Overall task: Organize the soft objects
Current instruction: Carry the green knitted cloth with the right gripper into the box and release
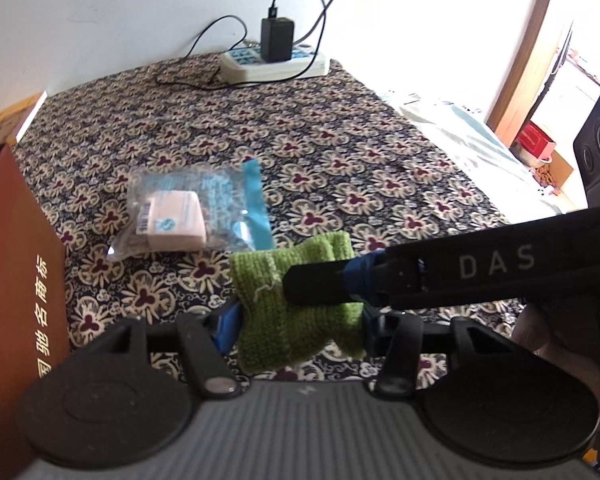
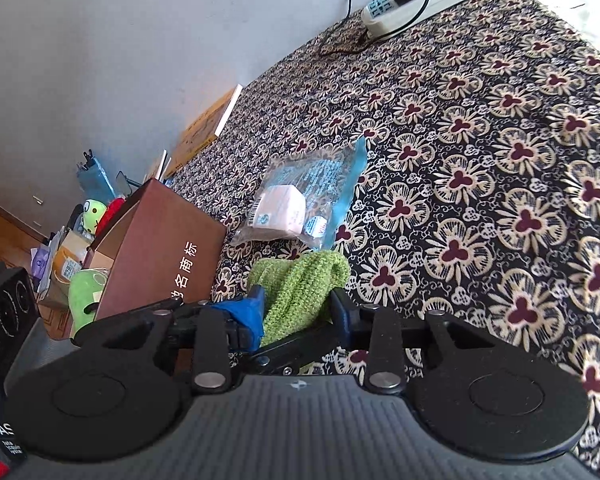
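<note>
Between both jaws: green knit cloth pinched, pad contact hidden.

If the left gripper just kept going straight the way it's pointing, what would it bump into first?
Likely the plastic packet on the patterned cloth, just beyond the green knitted piece the left gripper holds together with the right gripper; depth is uncertain.
</note>
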A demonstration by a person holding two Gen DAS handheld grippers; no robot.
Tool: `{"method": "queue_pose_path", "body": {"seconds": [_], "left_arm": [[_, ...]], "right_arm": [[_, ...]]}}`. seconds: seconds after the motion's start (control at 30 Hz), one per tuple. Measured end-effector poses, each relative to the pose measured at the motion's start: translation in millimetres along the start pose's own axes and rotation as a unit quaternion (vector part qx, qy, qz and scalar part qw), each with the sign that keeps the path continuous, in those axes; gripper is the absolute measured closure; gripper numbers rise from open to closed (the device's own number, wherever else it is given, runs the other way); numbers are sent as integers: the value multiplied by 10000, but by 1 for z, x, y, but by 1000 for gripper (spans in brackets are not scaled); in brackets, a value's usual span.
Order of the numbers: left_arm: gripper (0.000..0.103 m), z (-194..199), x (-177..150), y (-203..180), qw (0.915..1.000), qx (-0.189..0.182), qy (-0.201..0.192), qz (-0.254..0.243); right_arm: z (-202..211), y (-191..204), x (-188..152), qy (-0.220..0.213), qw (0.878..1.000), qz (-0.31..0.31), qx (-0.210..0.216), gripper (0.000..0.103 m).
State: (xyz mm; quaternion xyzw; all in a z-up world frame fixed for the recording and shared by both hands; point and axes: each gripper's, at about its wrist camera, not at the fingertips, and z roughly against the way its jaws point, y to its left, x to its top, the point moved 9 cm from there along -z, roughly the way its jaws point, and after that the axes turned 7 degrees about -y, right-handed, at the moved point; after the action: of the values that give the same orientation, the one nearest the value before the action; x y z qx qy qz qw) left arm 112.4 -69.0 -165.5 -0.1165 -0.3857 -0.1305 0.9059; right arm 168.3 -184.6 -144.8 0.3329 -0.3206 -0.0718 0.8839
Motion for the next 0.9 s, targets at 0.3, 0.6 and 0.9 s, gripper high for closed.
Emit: {"method": "queue_pose_path", "body": {"seconds": [0.3, 0.6, 0.9], "left_arm": [[51, 45, 0, -4, 9992, -179, -322, -137], [53, 109, 8, 35, 9969, -109, -783, 12], [54, 176, 23, 103, 9899, 348, -1371, 120]], "right_arm": [[23, 33, -12, -288, 9995, 153, -56, 84], [24, 99, -20, -532, 9973, 461, 197, 84], [2, 184, -14, -720, 9906, 870, 777, 83]]}}
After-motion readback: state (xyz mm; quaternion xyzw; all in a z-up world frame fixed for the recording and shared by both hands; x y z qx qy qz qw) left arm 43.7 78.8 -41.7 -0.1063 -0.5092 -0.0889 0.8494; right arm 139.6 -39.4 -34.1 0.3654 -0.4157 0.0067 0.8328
